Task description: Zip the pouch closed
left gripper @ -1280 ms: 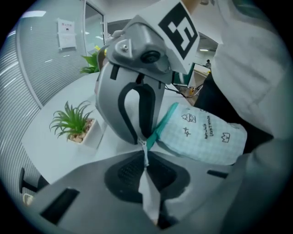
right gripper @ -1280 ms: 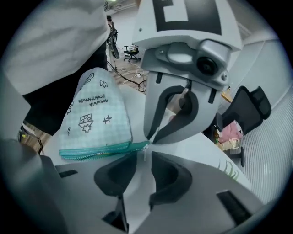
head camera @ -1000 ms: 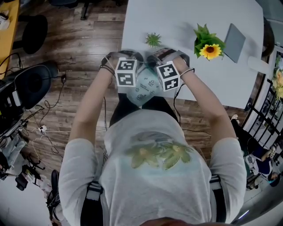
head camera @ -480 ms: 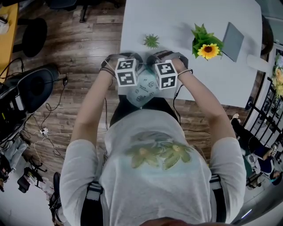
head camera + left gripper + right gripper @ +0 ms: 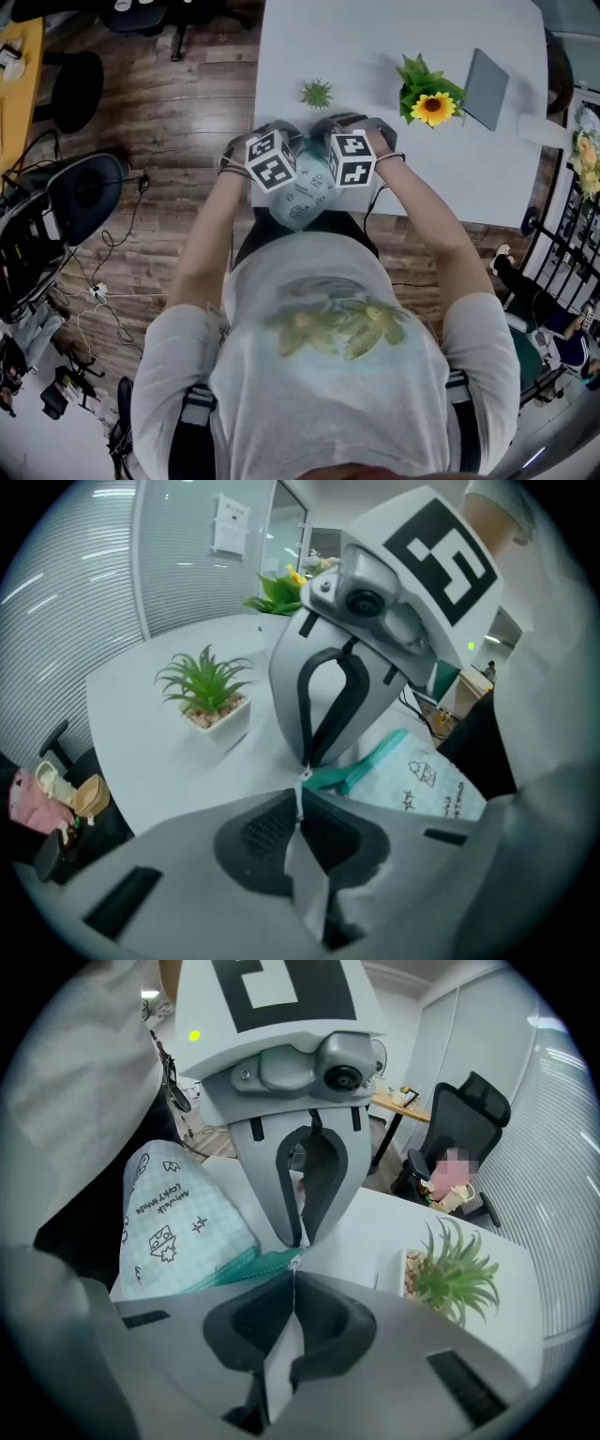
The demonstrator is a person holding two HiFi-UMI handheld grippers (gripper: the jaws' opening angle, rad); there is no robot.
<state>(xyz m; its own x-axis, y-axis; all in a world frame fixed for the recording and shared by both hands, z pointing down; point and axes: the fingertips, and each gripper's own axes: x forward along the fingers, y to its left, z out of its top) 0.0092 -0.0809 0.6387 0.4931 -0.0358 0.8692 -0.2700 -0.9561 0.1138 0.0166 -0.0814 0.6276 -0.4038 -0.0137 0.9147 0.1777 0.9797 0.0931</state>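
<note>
From the head view, the person held the left tool (image 5: 274, 161) and the right tool (image 5: 351, 159) close together over the near edge of the white desk (image 5: 375, 37). The pale mint-green printed fabric pouch (image 5: 302, 199) hung between and below them, off the desk and in front of the person's body. A small spiky green plant in a white pot (image 5: 317, 93) and a potted yellow sunflower (image 5: 433, 106) stood further back, well apart from the work.

In the left gripper view, the left tool's jaws were pressed together. They seemed to pinch the end of the pouch's darker teal zip band (image 5: 361, 769). The right tool faced it tip to tip, and the pouch's body lay off to the right.

In the right gripper view, the right tool's jaws were likewise shut tight. A small pale zip pull (image 5: 298, 1258) appeared to be nipped at their tips, though it was too small to be sure. The teal band ran away to the left into the pouch.

With both tools meeting at one end of the zip, the closing run looked not yet begun. To do it well, the left tool should probably hold its end firm and keep the band taut. The right tool should then draw the pull straight along the line of the teeth, not upward or sideways. A slack or twisted band would likely let the slider jam or the thin pull slip free.
</note>
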